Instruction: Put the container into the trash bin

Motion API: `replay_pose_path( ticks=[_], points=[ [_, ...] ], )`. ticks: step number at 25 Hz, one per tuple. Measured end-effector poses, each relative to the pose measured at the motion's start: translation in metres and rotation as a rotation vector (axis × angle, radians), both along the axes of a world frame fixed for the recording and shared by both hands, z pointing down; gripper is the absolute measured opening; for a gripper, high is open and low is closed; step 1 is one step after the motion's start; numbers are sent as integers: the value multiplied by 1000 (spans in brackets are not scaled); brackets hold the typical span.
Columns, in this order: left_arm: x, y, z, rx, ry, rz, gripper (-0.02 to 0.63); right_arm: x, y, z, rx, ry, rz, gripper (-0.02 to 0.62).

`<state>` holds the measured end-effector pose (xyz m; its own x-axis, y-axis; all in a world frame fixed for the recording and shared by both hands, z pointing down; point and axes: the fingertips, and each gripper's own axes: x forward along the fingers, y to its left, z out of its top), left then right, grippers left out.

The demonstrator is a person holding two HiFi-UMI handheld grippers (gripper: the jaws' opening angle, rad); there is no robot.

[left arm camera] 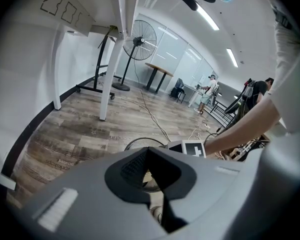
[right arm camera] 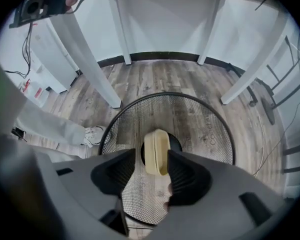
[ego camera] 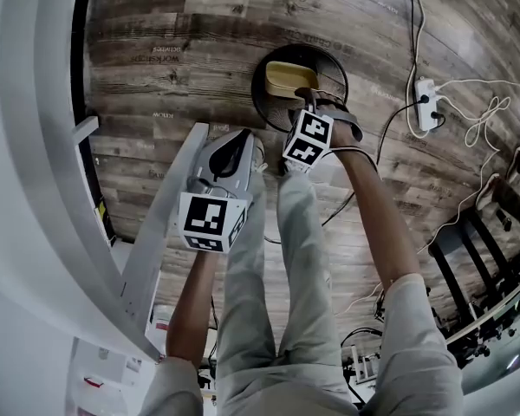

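A beige container lies on its edge inside the round black mesh trash bin on the wooden floor. My right gripper points steeply down over the bin's mouth. Its jaws stand wide apart, and the container shows just beyond them, close to the right pad with a gap at the left pad. My left gripper hangs to the left of the bin, shut and empty. In its view the bin's rim shows just past the jaws.
A white table frame slants down at the left, beside the person's legs. A white power strip and loose cables lie on the floor to the right of the bin. A black rack stands at the far right. A standing fan is farther off.
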<state>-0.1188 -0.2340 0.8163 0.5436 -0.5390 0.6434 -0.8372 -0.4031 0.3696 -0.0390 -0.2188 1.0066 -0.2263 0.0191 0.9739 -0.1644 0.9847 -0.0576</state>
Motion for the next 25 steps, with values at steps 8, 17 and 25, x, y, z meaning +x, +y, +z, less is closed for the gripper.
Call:
replay_pose_path(
  ticks=[8, 17, 25],
  points=[
    [1, -2, -4, 2, -2, 6, 9, -1, -9, -8, 58, -26, 37, 195],
    [11, -10, -20, 29, -13, 34, 9, 2, -18, -51, 63, -163, 309, 193],
    [14, -18, -37, 38, -18, 38, 9, 15, -32, -111, 42, -338, 747, 161]
  ],
)
